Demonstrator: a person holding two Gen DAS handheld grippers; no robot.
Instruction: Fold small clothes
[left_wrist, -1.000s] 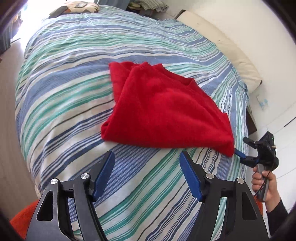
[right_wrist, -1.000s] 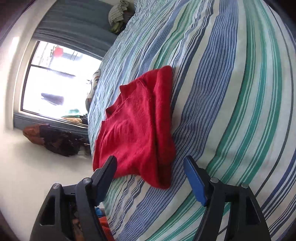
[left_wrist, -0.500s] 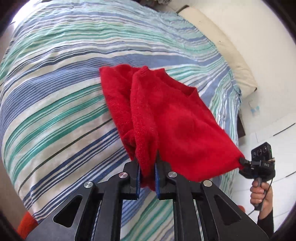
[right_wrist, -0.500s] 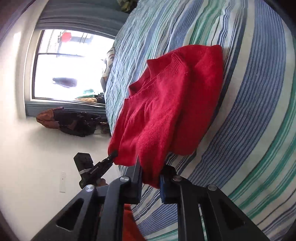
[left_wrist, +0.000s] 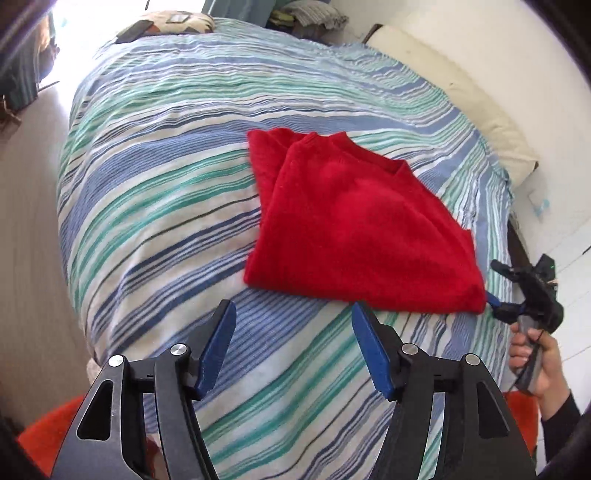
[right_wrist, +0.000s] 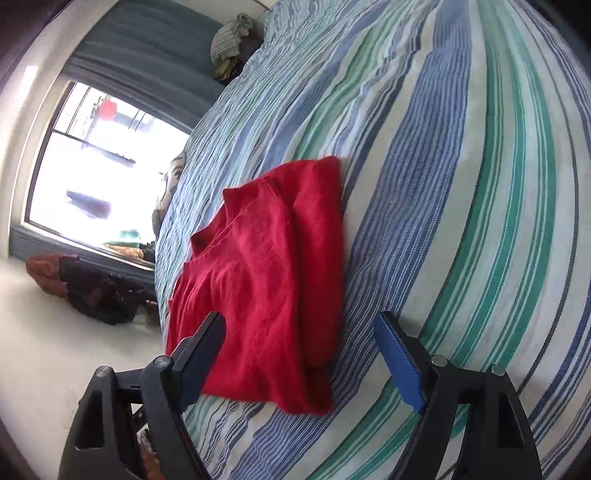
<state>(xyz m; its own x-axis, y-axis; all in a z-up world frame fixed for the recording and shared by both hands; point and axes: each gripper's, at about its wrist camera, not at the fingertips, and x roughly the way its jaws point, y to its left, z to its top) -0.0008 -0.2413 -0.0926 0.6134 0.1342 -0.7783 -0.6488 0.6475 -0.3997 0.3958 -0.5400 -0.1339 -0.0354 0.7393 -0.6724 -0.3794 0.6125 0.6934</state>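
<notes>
**Both grippers let go of the red sweater**

Half a second earlier you had each gripper clamped on a near corner of the sweater (left_wrist: 354, 229); both had since let go and drawn back. Your left gripper (left_wrist: 291, 347) hovered with its blue pads spread wide above the striped bedspread (left_wrist: 155, 192), just short of the sweater's near edge and holding nothing. Your right gripper (right_wrist: 306, 358) was likewise spread wide and empty, its left finger (right_wrist: 203, 343) in front of the red fabric in its own camera's view; whether it touched could not be told. The sweater lay folded on the bedspread, collar toward the far side, one corner close beside the right gripper at the bed's edge. A cream pillow (left_wrist: 461, 99) sat along the wall, and a window (right_wrist: 92, 177) glared beyond the bed.
</notes>
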